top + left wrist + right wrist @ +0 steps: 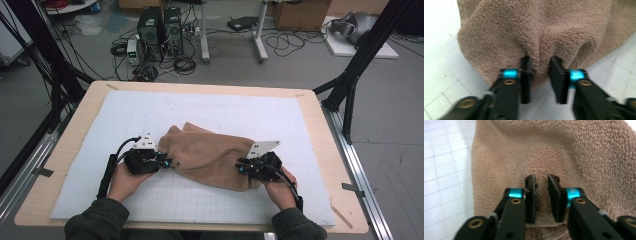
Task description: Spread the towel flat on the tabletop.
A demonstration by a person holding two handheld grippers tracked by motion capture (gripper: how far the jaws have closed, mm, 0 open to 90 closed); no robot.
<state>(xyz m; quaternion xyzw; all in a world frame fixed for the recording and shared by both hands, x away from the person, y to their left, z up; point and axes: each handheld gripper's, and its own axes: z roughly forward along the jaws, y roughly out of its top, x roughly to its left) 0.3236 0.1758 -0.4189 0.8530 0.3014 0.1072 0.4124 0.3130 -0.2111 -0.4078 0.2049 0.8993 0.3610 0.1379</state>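
Presently: worktop is carrying a brown towel, lying bunched at its centre. Left tool and right tool are each pinching a towel fold; grips should be staying firm and level while lifting.

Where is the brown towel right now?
In the high view the brown towel lies bunched on the white mat, toward the table's near edge, with the left gripper pinching its left end and the right gripper its right end.
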